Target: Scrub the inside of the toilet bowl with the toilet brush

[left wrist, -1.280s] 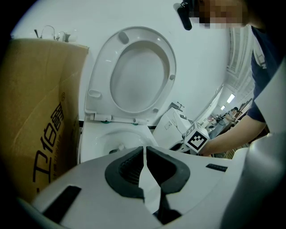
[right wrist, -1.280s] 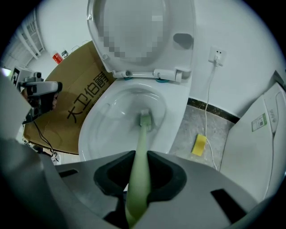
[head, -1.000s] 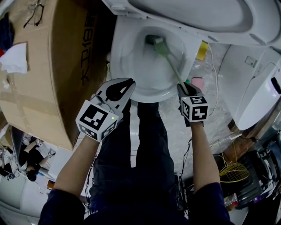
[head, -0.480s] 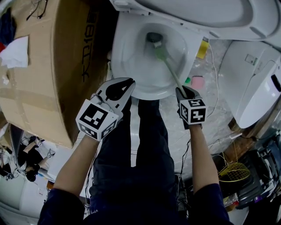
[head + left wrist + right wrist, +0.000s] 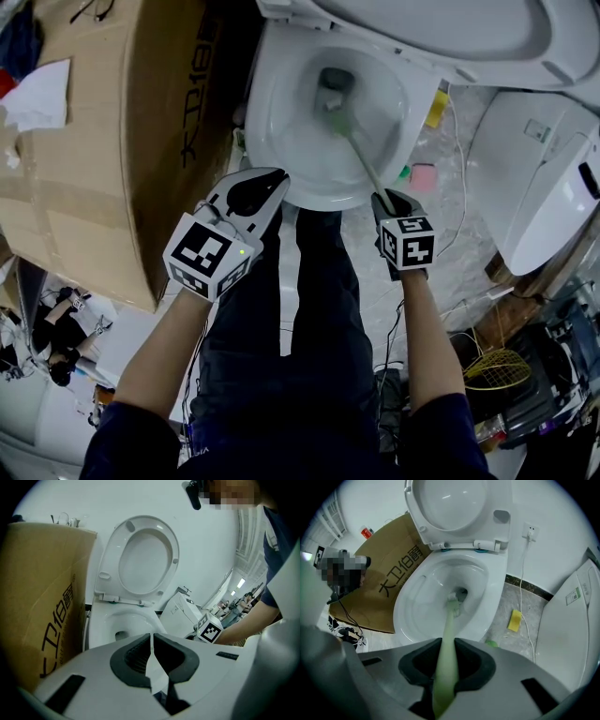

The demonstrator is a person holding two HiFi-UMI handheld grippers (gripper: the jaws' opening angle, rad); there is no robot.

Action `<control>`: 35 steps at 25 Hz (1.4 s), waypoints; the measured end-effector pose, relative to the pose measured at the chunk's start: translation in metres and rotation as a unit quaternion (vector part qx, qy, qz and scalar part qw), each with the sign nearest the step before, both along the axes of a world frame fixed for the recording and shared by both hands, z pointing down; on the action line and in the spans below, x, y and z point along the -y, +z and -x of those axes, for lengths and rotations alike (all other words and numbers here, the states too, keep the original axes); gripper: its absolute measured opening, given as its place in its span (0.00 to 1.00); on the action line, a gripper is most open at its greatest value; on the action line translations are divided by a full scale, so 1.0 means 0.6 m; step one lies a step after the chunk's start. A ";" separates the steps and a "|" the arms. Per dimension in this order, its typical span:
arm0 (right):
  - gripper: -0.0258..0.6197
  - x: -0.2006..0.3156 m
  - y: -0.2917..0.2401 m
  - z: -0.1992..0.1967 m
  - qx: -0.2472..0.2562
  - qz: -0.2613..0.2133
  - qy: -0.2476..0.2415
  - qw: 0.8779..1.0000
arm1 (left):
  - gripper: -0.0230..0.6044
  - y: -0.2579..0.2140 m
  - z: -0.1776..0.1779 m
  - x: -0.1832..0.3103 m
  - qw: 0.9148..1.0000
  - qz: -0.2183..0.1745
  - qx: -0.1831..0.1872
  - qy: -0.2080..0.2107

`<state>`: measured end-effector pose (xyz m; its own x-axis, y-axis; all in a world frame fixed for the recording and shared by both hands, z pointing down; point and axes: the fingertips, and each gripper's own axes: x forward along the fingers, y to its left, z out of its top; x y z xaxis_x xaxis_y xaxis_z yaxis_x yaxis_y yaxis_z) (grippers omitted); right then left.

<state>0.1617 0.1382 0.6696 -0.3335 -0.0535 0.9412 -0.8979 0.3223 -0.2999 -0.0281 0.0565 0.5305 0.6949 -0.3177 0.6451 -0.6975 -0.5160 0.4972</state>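
Note:
The white toilet bowl (image 5: 281, 141) stands open at the top of the head view, its seat and lid (image 5: 454, 508) raised. A pale green toilet brush (image 5: 352, 141) reaches down into the bowl, its head (image 5: 452, 603) near the drain hole. My right gripper (image 5: 386, 202) is shut on the brush handle (image 5: 445, 663) just outside the bowl's front rim. My left gripper (image 5: 251, 192) hovers shut and holds nothing at the bowl's front left rim; the bowl (image 5: 117, 623) shows beyond its jaws.
A large cardboard box (image 5: 112, 141) stands against the bowl's left side. A white appliance (image 5: 544, 187) sits to the right. A yellow sponge (image 5: 515, 619), a cable and small green and pink items lie on the floor right of the bowl. My legs stand below the bowl.
The brush head has shifted a little lower in the bowl and the right gripper has moved slightly left and up with it. The left gripper has stayed put.

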 end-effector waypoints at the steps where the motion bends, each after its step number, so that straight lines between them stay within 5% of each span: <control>1: 0.17 -0.003 0.000 0.003 0.000 0.001 -0.001 1.000 | 0.11 0.000 0.003 -0.001 1.000 0.000 0.000 -0.001; 17: 0.18 -0.024 -0.010 0.065 0.023 0.006 -0.004 1.000 | 0.11 0.003 0.026 -0.004 1.000 0.004 -0.005 -0.016; 35: 0.18 0.052 -0.039 0.113 0.048 -0.018 -0.015 0.999 | 0.11 0.000 0.038 0.034 1.000 0.005 -0.005 -0.022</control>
